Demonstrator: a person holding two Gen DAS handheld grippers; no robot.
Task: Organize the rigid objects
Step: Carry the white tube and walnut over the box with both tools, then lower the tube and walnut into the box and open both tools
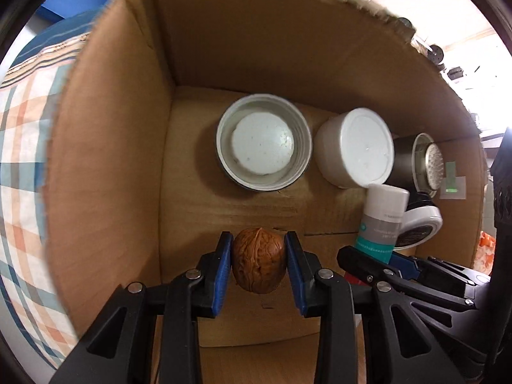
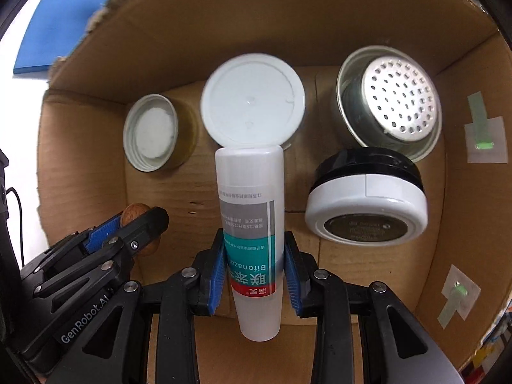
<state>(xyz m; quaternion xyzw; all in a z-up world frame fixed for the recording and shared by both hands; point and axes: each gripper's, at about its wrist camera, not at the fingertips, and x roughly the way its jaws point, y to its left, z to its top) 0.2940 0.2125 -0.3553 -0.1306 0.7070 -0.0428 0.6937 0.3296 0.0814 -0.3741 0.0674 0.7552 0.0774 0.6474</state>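
My left gripper (image 1: 258, 256) is shut on a brown walnut (image 1: 258, 260) and holds it inside a cardboard box (image 1: 105, 147), near the left wall. My right gripper (image 2: 254, 265) is shut on a white tube with a teal and grey label (image 2: 251, 224), cap end pointing into the box. The tube (image 1: 382, 216) and right gripper (image 1: 400, 264) show at the right of the left wrist view. The left gripper (image 2: 128, 227) with the walnut (image 2: 134, 212) shows at the lower left of the right wrist view.
On the box floor lie a jar lid with a white liner (image 1: 264, 140), a white round container (image 1: 355, 148), a steel perforated strainer cup (image 2: 393, 102) and a black-and-white round case (image 2: 366, 201). Taped tags (image 2: 486, 134) stick to the right wall. Plaid cloth (image 1: 25, 160) lies outside left.
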